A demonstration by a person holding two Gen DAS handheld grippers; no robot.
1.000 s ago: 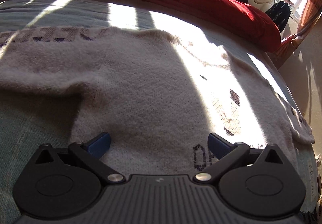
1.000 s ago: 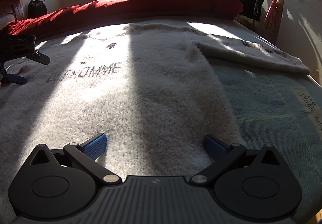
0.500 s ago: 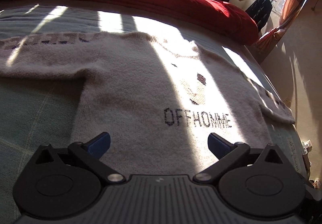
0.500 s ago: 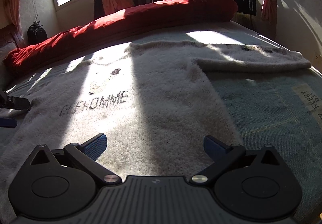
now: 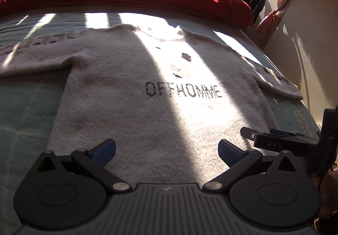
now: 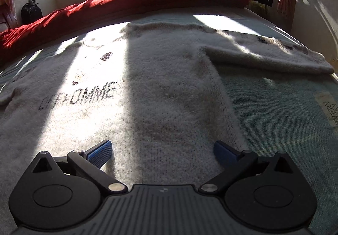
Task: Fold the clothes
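Lying flat and face-up on the bed (image 5: 27, 108), cream "OFFHOMME" sweater (image 5: 131, 87) with both sleeves spread, ready for folding. Hovering near its hem, left tool (image 5: 166, 150) and right tool (image 6: 161, 151), both released, grasping nothing.

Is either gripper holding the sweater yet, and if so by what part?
Nothing is held. The left gripper and right gripper are both open above the hem end of the cream sweater.

Left gripper (image 5: 166, 150) pulled back, sweater (image 5: 131, 108) lettering (perhaps fully) revealed
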